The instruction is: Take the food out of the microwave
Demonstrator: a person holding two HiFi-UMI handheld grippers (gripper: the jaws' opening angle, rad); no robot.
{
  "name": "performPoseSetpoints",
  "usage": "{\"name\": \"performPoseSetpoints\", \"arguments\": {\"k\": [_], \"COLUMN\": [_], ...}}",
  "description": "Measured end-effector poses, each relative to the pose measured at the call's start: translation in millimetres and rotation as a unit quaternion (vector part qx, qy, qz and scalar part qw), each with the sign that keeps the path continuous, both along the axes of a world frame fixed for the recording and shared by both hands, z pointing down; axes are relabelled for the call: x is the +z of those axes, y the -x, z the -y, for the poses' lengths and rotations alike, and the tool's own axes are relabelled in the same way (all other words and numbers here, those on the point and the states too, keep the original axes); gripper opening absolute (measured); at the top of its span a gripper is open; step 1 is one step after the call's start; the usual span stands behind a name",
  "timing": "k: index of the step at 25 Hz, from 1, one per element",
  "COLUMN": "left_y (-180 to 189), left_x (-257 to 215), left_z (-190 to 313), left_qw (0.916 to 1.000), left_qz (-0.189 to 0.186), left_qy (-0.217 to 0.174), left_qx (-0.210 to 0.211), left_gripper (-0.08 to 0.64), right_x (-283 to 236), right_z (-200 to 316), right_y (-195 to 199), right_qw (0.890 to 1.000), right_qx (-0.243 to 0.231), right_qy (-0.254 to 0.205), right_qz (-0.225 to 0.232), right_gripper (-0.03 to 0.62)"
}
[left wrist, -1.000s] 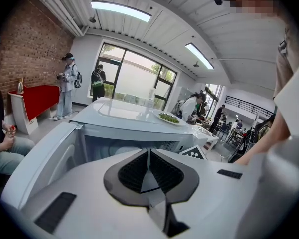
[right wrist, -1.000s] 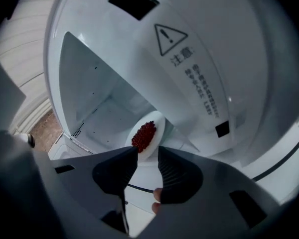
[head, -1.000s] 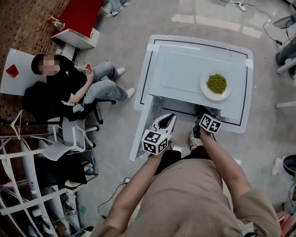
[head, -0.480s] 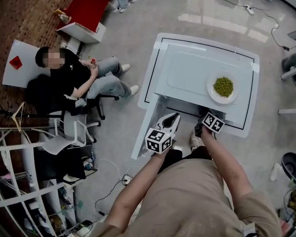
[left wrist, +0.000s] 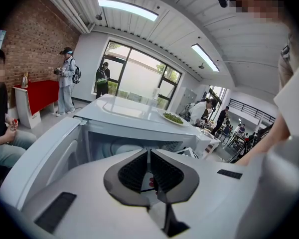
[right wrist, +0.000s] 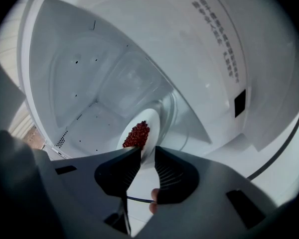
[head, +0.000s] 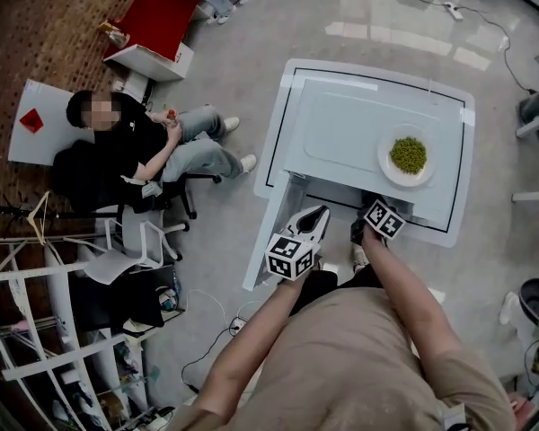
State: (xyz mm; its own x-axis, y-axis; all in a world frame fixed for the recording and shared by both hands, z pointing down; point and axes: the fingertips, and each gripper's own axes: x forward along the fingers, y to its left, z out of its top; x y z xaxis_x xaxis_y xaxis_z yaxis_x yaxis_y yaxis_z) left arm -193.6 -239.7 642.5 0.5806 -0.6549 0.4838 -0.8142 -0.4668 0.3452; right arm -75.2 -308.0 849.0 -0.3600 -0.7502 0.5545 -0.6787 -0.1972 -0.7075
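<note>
Seen from above, a white microwave [head: 359, 124] stands with its door [head: 268, 236] swung open at the left. Inside it, on the glass turntable [right wrist: 172, 113], a white plate [right wrist: 150, 121] holds red beans [right wrist: 137, 134]. My right gripper [right wrist: 148, 151] reaches into the cavity. Its jaws have just been closing, with the plate's near rim between them, and the pads now sit on the rim. In the head view this gripper [head: 370, 227] is at the microwave's mouth. My left gripper [head: 307, 223] hangs shut and holds nothing in front of the open door [left wrist: 40, 153]. A plate of green peas [head: 408, 155] rests on the microwave's top.
A person [head: 117, 146] sits on a chair left of the microwave. A red cabinet [head: 157, 16] stands at the back left, and white racks [head: 36, 330] stand at the lower left. Cables lie on the floor. Several people [left wrist: 67, 78] stand far off in the left gripper view.
The head view has shifted a little. Both grippers keep their places at the microwave's front, and the plate of peas has not moved.
</note>
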Motion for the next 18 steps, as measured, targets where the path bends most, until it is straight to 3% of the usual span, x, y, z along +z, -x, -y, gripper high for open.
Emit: {"name": "performPoseSetpoints", "arguments": {"k": [7,13,18], "left_y": [-2,0,-2], "left_x": [2,2,1], "left_z": [-2,-3,-6], "left_qw": [1.0,1.0,1.0], "left_qz": [0.003,0.005,0.003], "left_qy": [-0.001,0.0,0.0], "left_qx": [0.003,0.004,0.007], "left_gripper": [0.008,0.008,0.008], "right_x": [1,-7,-5], "right_z": [-4,-12,-22], "right_y": [1,-1,4], "right_qw": [0.997,0.992,0.987], "right_qx": [0.032,0.049,0.065], "right_qy": [0.005,-0.016,-0.005], "right_qz": [0.072,0.117,0.148], "right_gripper": [0.054,0.051,0.062]}}
